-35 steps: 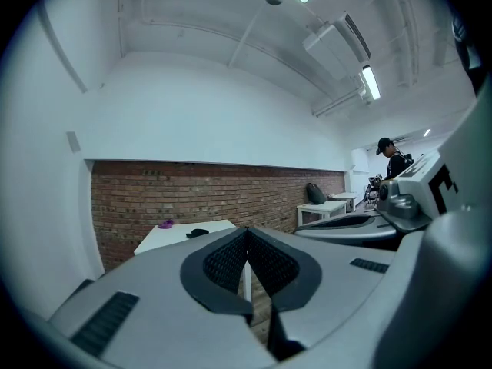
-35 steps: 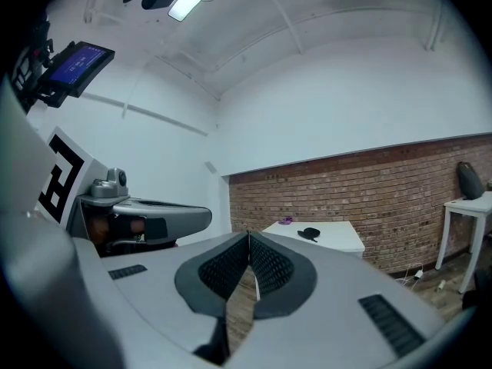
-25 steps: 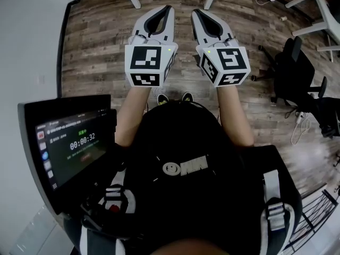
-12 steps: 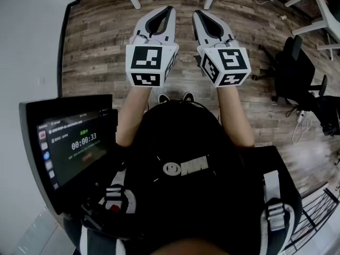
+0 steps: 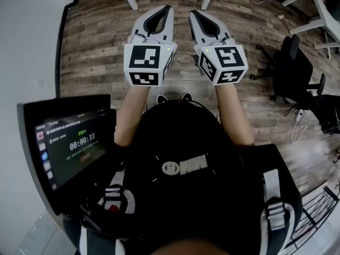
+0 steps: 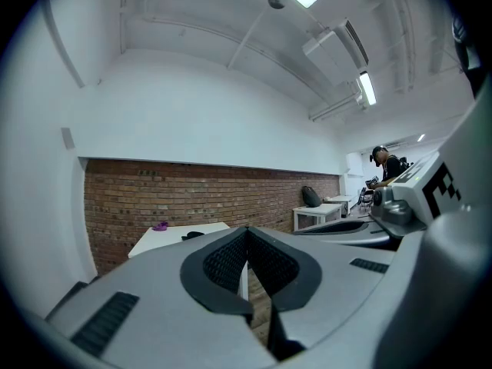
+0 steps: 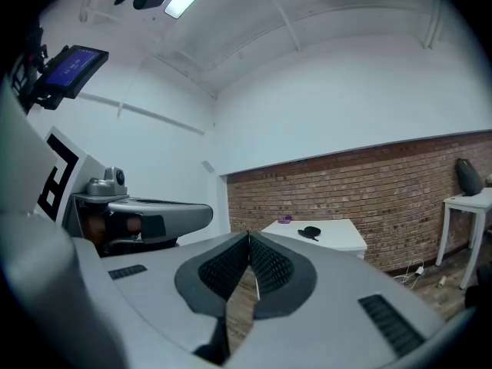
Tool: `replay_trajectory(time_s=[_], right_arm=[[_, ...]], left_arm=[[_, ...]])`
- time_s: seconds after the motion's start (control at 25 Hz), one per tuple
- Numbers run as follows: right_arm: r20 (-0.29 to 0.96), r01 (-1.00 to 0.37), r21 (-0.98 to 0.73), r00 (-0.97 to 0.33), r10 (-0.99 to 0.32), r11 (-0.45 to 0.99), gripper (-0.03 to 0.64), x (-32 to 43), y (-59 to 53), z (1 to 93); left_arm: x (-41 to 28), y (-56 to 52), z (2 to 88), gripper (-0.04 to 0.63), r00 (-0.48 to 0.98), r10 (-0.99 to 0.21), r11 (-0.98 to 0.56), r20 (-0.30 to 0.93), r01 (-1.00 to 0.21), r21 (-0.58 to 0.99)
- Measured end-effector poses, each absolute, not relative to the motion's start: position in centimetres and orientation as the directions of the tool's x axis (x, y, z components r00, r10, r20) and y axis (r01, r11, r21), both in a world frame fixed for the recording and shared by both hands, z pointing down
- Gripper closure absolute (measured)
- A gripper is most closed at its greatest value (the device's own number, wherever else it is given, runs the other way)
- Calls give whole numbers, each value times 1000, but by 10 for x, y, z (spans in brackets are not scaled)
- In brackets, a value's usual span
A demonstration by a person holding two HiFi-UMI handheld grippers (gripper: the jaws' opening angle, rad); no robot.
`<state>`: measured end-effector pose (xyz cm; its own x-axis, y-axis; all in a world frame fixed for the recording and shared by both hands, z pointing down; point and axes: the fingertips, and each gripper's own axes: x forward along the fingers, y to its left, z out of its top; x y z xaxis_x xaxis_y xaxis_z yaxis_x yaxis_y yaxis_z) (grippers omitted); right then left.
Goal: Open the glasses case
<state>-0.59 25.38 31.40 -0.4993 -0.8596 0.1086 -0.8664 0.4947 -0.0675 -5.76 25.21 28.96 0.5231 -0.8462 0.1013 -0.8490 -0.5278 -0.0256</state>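
Both tongs are held out in front, side by side with a narrow gap between them, over open floor. The left tongs are closed tight with nothing in them. The right tongs are the same, ribbed black pads pressed together tip to tip, empty. There's plenty of room around them: the floor underneath is bare grey-brown wood plank, a plain white wall runs along the left edge, and a black office chair sits well off to the right.

The glasses case looks to be the small dark rounded thing lying on the white tabletop against the red brick wall. It's well away from both tongs, out beyond their tips, and too small to tell whether it's shut. A little purple thing lies near it, towards the back edge.

The tongs' bodies are smooth light grey plastic, each carrying a marker cube of black-and-white squares. A dark tablet at the lower left reads 00:00:33 in white digits
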Motion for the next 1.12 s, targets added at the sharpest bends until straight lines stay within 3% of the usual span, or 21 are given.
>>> replay_trajectory(time_s=[1.12], right_arm=[[101, -889, -86, -457, -883, 450, 610, 0, 251, 309]], left_arm=[[-55, 254, 293, 591, 533, -839, -538, 111, -843, -23]])
